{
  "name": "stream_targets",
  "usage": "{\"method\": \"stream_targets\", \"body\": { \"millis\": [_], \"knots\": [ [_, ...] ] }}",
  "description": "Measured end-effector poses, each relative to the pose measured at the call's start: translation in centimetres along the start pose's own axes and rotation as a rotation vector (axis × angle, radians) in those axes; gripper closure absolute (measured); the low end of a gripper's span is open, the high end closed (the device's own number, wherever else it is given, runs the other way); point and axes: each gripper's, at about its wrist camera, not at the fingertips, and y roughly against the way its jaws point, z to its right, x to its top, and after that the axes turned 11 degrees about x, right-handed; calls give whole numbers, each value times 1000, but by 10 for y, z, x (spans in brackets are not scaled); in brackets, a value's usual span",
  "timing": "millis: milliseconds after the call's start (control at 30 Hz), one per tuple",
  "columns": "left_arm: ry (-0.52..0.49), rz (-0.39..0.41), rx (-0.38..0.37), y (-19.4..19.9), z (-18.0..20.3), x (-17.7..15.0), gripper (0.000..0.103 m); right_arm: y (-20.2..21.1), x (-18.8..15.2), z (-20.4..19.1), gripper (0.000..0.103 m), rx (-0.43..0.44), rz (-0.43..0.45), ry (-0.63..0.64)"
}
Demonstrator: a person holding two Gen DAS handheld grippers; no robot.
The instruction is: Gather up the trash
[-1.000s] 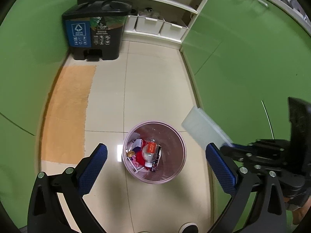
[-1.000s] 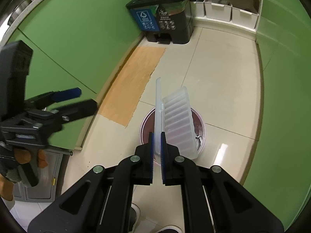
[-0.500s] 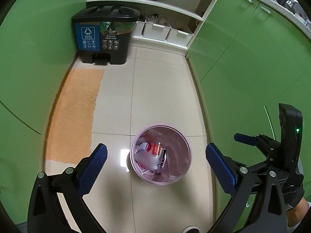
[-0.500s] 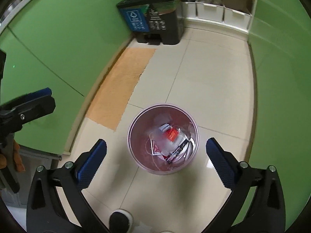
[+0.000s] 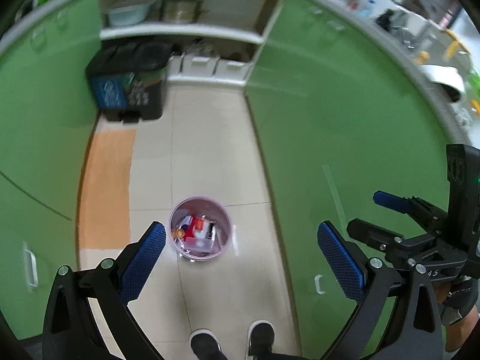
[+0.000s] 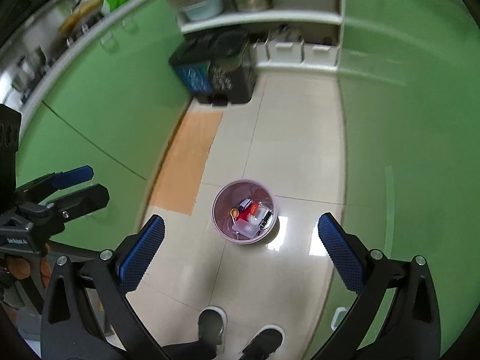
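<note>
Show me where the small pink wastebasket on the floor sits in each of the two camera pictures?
Left wrist view: the pink wastebasket stands on the tiles just below centre, nearer the left blue pad.
Right wrist view: the pink wastebasket is right at centre, a little below the middle.
Shared landmark: the black pedal bin with a blue label stands at the far end of the floor in both.

A glossy beige tiled floor [image 6: 288, 138] runs between green cabinet fronts. On it stand a round pink plastic wastebasket [image 6: 244, 210] holding mixed trash, a black two-compartment pedal bin [image 6: 217, 72] at the far end, and an orange rectangular mat [image 6: 189, 159] along the left cabinets. A person's dark shoes [image 6: 240, 333] stand on the near tiles.
</note>
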Motion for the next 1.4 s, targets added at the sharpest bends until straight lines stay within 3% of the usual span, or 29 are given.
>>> {"method": "stream_targets", "body": {
  "millis": [167, 333, 633, 933, 1133, 1400],
  "knots": [
    [-84, 37, -34, 103, 50, 36, 6, 123, 13, -14, 3, -45, 75, -59],
    [-196, 57, -71, 180, 106, 64, 6, 246, 6, -10, 3, -119, 167, -123],
    [-407, 113, -177, 245, 221, 82, 6, 403, -48, 26, 3, -273, 335, -235],
    [-621, 165, -295, 275, 348, 66, 6, 489, -110, 74, 3, -359, 408, -300],
    [-700, 171, -337, 287, 398, 50, 6, 517, -127, 93, 3, -369, 426, -315],
    [-765, 168, -370, 289, 428, 59, 6, 539, -134, 101, 3, -399, 455, -328]
  ]
}}
